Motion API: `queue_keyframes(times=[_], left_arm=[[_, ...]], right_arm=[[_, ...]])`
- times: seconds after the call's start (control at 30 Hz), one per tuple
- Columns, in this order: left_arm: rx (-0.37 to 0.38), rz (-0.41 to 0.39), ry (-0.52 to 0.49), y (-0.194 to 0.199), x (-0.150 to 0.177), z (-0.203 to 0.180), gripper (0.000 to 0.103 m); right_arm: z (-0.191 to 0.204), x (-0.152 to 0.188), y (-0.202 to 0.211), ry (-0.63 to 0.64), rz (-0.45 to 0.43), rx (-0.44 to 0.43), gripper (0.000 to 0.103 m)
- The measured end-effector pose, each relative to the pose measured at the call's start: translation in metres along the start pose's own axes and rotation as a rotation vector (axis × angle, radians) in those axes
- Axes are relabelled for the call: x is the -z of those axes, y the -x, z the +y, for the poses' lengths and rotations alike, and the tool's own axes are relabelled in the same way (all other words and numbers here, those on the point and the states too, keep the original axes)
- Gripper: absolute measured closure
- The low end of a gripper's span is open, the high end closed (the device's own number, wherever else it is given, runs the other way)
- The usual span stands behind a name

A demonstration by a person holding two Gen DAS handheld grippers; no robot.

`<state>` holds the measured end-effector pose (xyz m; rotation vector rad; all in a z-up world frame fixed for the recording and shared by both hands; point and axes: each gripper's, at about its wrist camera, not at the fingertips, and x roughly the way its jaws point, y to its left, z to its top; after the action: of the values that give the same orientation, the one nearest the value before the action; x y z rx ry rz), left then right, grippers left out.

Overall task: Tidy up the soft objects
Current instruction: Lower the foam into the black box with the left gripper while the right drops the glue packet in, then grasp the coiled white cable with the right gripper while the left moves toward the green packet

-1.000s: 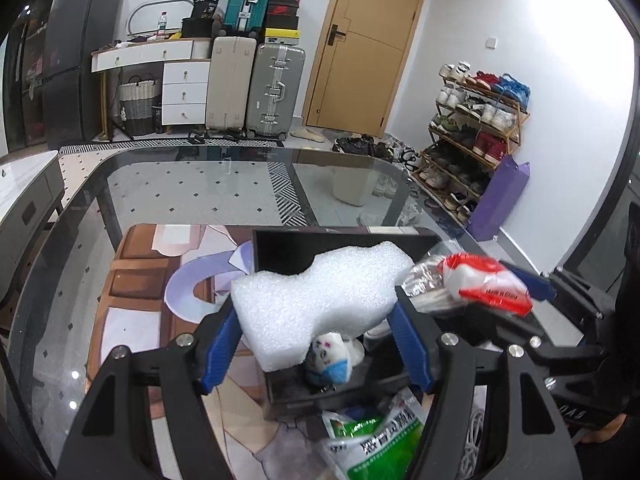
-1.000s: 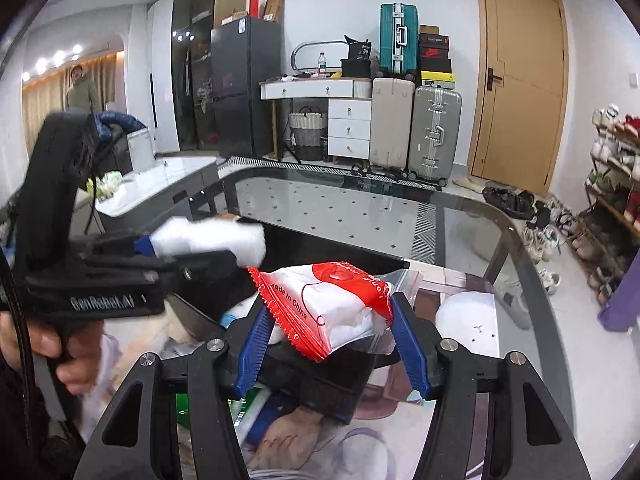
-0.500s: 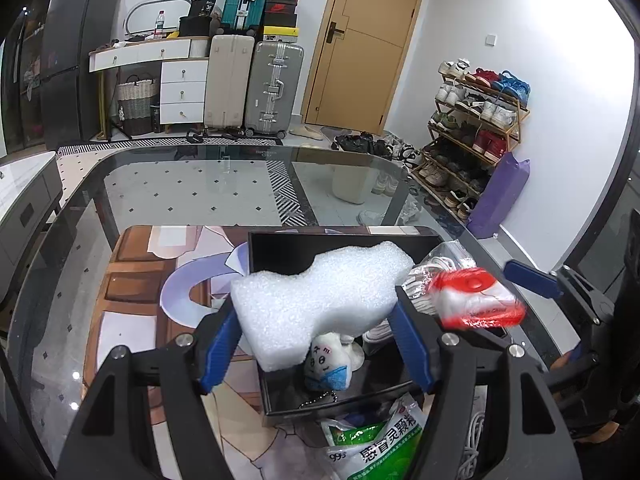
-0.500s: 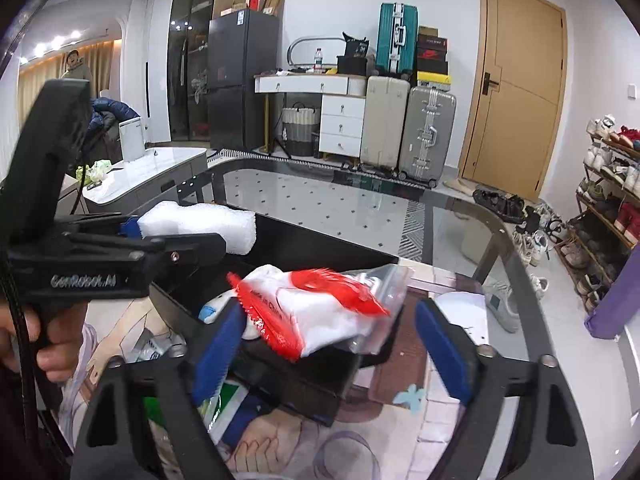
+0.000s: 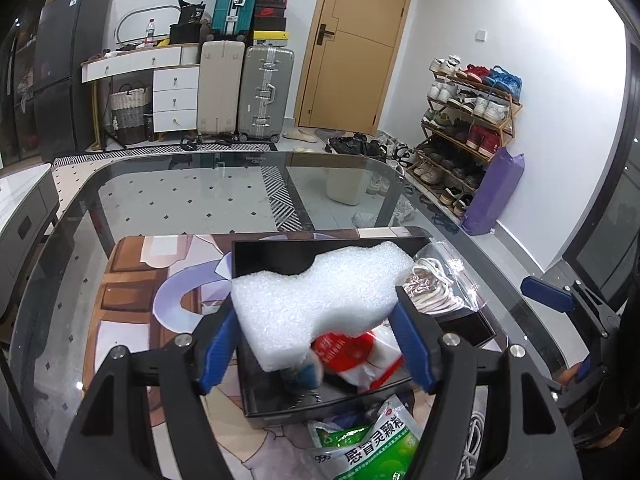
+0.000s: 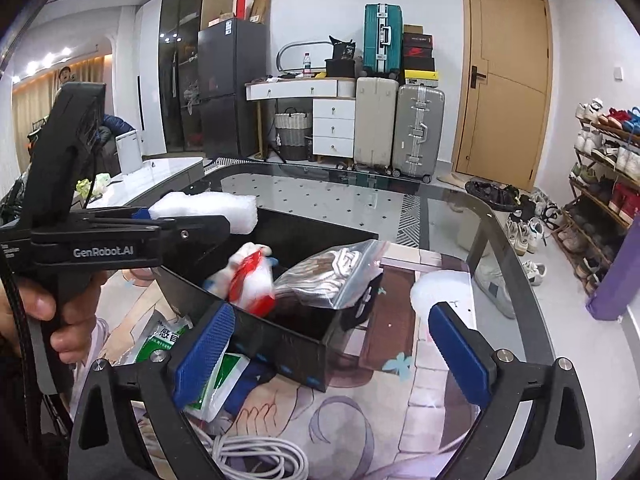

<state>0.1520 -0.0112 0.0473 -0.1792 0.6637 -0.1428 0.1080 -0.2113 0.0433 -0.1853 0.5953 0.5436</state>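
Up front, the left gripper (image 5: 314, 336) clamps a white foam block (image 5: 320, 300) between its blue pads, holding it above the black box (image 6: 280, 340). Jaws of the right gripper (image 6: 332, 344) have just been opening and stand wide, empty; the red-and-white packet (image 6: 252, 280) lies in the box beside a zip bag of cord (image 6: 332, 276)

White foam (image 5: 320, 296) overhangs the crowded black box (image 6: 280, 344).
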Motion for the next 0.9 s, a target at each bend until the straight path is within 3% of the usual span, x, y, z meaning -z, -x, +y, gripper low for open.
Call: queue_keyframes(times=[0.1,0.2,0.27,0.5,0.9], left_arm=[[-0.002,0.01,-0.004,-0.003,0.0,-0.003,0.027],[0.012,-0.014,-0.019,0.003,0.002,-0.007,0.006],[0.025,-0.044,-0.03,0.013,0.004,-0.01,0.001],[-0.001,-0.033,-0.064,0.037,0.019,-0.012,0.0],[-0.035,-0.009,-0.052,0.08,0.074,0.008,0.0]], right_arm=[[-0.003,0.003,0.003,-0.007,0.0,0.001,0.003],[-0.006,0.007,0.006,-0.037,0.003,-0.015,0.003],[-0.01,0.012,0.01,-0.055,0.007,-0.017,0.003],[-0.011,0.027,0.027,-0.092,0.014,-0.02,0.002],[0.005,0.05,0.038,-0.092,0.083,-0.081,0.001]])
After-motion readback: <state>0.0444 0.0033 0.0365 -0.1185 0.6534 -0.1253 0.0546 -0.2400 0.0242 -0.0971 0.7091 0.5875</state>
